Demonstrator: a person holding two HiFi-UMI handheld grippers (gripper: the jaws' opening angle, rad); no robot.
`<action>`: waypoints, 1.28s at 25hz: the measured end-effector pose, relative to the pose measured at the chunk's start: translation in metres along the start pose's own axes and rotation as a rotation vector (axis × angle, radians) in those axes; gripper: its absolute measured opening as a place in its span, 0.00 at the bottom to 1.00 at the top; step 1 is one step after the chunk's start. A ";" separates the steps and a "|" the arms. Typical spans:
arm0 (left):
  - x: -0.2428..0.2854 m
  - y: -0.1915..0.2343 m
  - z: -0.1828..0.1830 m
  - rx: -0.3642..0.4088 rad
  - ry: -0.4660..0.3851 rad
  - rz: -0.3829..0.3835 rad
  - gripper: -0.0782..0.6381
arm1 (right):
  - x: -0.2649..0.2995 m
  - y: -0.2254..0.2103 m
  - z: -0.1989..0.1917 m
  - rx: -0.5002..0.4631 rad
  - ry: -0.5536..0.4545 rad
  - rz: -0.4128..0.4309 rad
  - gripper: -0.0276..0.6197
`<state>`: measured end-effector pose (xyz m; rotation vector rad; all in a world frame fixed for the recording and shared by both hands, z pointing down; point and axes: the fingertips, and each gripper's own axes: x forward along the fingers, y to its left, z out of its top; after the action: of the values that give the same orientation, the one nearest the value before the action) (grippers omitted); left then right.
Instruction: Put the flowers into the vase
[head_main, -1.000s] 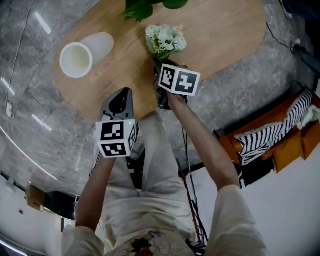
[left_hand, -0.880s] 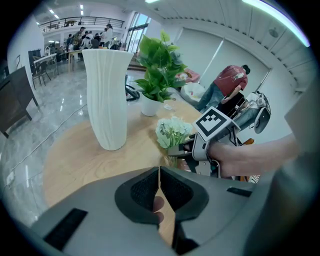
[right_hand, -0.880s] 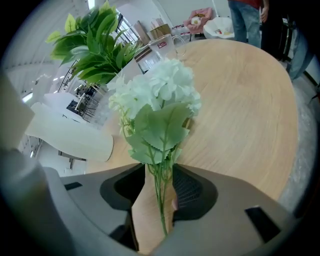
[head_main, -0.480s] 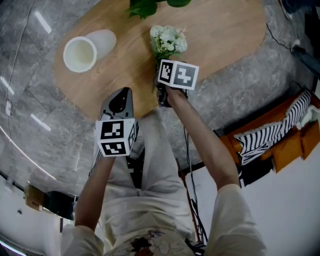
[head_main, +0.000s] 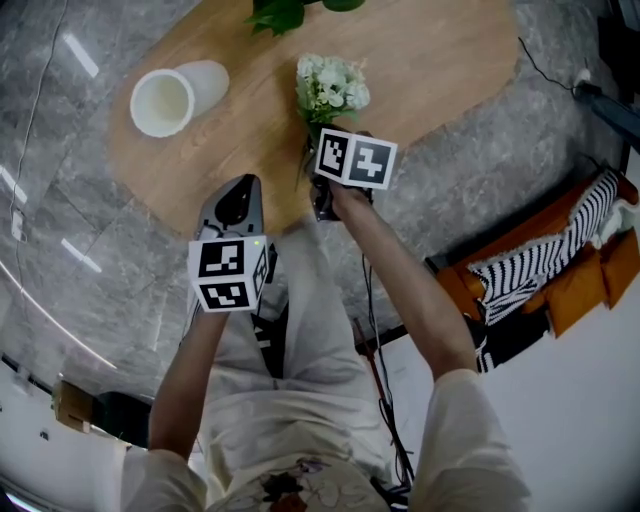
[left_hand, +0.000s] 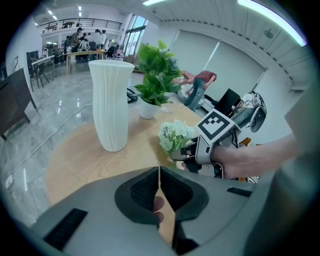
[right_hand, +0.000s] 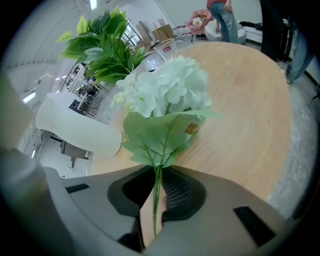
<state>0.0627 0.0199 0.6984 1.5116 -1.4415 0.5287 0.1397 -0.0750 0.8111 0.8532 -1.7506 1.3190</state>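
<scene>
A bunch of white flowers (head_main: 330, 85) with green leaves has its stem between the jaws of my right gripper (head_main: 313, 142), which are closing on it. In the right gripper view the stem runs down between the pads and the blossoms (right_hand: 165, 95) stand above the wooden table (right_hand: 250, 115). The white ribbed vase (head_main: 165, 100) stands upright to the left, apart from both grippers, its mouth open to the head view. My left gripper (head_main: 240, 190) hovers at the table's near edge, shut and empty (left_hand: 159, 175), facing the vase (left_hand: 111, 102).
A green potted plant (head_main: 290, 12) stands at the table's far edge, behind the flowers. The oval table (head_main: 440, 60) sits on a grey marble floor. A striped cloth (head_main: 540, 265) lies on orange furniture to the right. A cable (head_main: 372, 330) runs along the floor.
The right gripper and the flowers have lifted slightly off the table. The left gripper has stayed where it was.
</scene>
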 end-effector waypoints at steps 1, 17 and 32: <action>-0.002 -0.001 0.000 0.003 -0.002 -0.004 0.13 | -0.003 0.001 -0.001 0.000 -0.004 0.002 0.12; -0.073 -0.011 0.019 0.046 -0.023 -0.041 0.13 | -0.088 0.058 -0.013 -0.001 -0.077 0.037 0.12; -0.154 -0.019 0.052 0.081 -0.064 -0.022 0.13 | -0.169 0.117 -0.020 -0.019 -0.131 0.094 0.12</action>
<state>0.0330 0.0543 0.5414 1.6200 -1.4656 0.5352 0.1234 -0.0170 0.6137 0.8728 -1.9227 1.3308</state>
